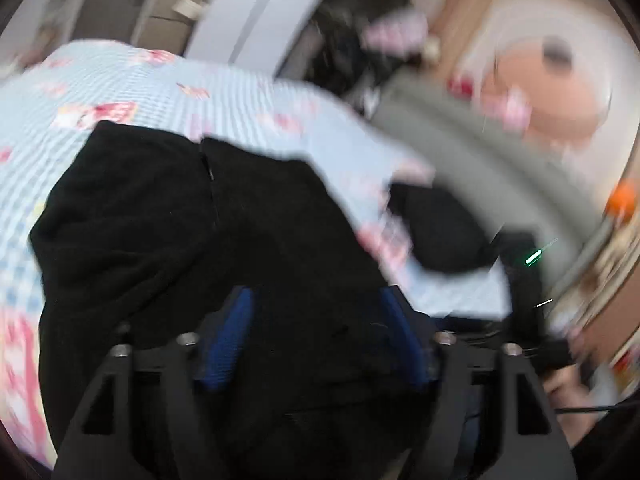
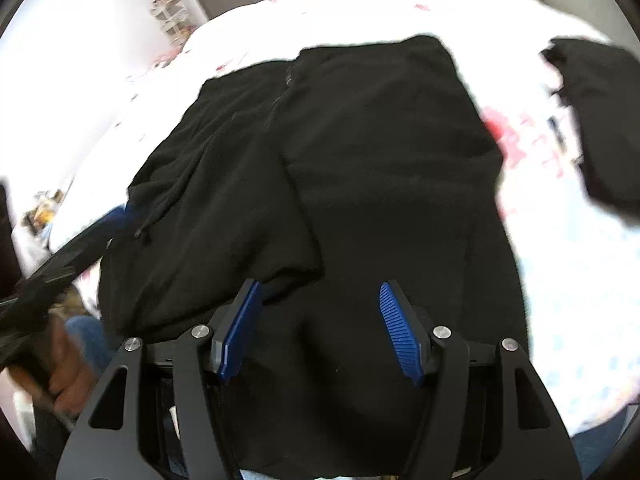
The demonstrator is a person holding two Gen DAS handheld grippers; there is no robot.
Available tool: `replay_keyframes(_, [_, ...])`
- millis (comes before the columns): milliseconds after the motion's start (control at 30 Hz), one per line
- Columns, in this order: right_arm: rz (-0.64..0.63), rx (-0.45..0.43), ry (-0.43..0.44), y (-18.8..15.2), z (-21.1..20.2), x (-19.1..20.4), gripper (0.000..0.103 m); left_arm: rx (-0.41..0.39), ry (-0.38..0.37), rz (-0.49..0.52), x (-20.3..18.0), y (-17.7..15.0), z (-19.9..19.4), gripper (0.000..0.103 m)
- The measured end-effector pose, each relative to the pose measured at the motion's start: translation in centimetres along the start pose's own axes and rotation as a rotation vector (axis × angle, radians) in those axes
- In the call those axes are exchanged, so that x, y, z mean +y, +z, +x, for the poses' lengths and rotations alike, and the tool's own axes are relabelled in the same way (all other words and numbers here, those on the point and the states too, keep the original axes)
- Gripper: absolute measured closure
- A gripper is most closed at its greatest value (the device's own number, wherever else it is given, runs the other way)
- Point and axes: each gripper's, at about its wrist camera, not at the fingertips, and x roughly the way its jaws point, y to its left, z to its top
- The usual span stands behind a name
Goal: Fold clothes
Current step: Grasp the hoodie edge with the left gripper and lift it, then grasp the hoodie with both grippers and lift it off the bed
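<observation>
Black garment (image 2: 340, 184) on bed (image 2: 580, 280), long axis 12–6; right gripper (image 2: 320, 332) jaws released over its near hem, left gripper (image 1: 316, 340) jaws likewise spread.

The left wrist view is smeared by motion blur throughout; the round pale object (image 1: 548, 92) at upper right cannot be identified, and neither can the pink patches (image 1: 394, 34) near it. The near edge of the black garment (image 1: 192, 216) is hidden behind the left gripper (image 1: 316, 340), whose blue fingers (image 1: 230, 340) are blurred. In the right wrist view, the bedsheet (image 2: 328, 8) is overexposed, so its pattern is mostly lost. A second dark piece (image 2: 600, 120) is cut off by the right edge. The hand (image 2: 68, 376) at lower left is blurred and partly covered.
</observation>
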Motion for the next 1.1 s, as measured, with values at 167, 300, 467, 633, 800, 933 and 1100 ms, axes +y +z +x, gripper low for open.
replay_keyframes(167, [-0.084,-0.005,0.055,1.6,1.9,2.2,0.033,-0.083,0.113,-0.192,4.8,-1.9,-2.7,0.043])
replay_keyframes(300, [-0.139,0.101,0.021,2.6,6.7,2.5,0.033,-0.107,0.189,-0.325,8.0,-3.5,-3.3,0.046])
replay_keyframes(467, [-0.205,0.109,0.058,1.7,6.8,4.2,0.079,-0.185,0.17,-0.448,10.4,-4.6,-4.9,0.046])
replay_keyframes(633, [-0.231,0.089,0.012,1.5,6.3,4.2,0.085,-0.17,0.194,-0.45,10.7,-5.0,-4.0,0.046])
replay_keyframes(800, [-0.034,0.059,0.03,2.2,6.5,0.5,0.057,-0.128,0.249,-0.283,7.8,-4.1,-3.2,0.046])
replay_keyframes(933, [-0.077,-0.023,0.002,1.7,4.4,0.5,0.055,-0.12,0.291,-0.119,4.5,-3.9,-2.6,0.046])
replay_keyframes(1100, [-0.063,0.069,-0.029,0.3,7.1,-0.6,0.055,0.018,0.425,-0.114,4.5,-4.3,-0.7,0.058])
